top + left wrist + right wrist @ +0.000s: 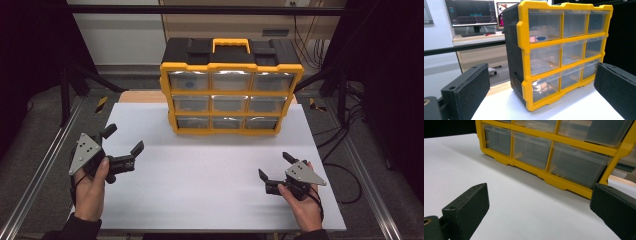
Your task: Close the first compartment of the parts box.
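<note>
A yellow and black drawer organizer (231,87) with clear drawers stands upright at the back of the white table (200,170); all its drawers are pushed in. Its top left drawer (544,26) holds a small blue item. My left gripper (123,140) is held at the table's left side, open and empty, facing the organizer (564,50). My right gripper (276,165) hovers at the front right, open and empty, aimed at the bottom row of drawers (541,150).
A yellow carry handle (231,45) tops the organizer. Metal frame rails (40,170) run along both sides of the table. Cables (345,170) lie on the floor at the right. A monitor (471,12) sits on a desk behind.
</note>
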A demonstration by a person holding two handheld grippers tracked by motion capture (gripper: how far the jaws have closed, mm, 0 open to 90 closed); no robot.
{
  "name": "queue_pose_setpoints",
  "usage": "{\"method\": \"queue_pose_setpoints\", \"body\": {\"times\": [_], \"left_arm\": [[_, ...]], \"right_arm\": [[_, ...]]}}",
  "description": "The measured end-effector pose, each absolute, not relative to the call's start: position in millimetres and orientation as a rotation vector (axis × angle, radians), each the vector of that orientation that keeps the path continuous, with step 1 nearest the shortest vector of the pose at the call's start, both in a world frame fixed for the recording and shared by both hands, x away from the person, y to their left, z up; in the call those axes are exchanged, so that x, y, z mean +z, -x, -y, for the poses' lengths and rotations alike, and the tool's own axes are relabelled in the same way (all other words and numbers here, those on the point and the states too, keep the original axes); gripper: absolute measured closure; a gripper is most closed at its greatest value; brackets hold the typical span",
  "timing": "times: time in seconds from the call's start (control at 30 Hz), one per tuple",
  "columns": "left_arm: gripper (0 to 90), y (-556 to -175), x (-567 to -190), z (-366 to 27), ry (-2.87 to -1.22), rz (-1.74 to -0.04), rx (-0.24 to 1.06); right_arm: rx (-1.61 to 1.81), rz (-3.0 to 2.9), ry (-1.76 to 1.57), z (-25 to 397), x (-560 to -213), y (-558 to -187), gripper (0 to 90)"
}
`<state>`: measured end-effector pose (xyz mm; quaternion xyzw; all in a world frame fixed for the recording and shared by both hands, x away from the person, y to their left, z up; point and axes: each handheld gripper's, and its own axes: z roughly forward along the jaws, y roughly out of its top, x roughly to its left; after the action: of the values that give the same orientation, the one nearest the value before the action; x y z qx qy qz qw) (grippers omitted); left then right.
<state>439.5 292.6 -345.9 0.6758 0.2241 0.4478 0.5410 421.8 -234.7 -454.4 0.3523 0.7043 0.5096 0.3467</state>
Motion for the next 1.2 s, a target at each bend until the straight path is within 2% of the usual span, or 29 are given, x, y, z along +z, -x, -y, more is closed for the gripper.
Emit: {"method": "queue_pose_setpoints", "body": {"times": [1.2], "left_arm": [[0.0,-432.9,-389.5,-308.3,-1.645,-0.574,1.081]], "right_arm": [[1.322,-1.820,-0.913,235.9,-453.5,-420.8,2.8]]}}
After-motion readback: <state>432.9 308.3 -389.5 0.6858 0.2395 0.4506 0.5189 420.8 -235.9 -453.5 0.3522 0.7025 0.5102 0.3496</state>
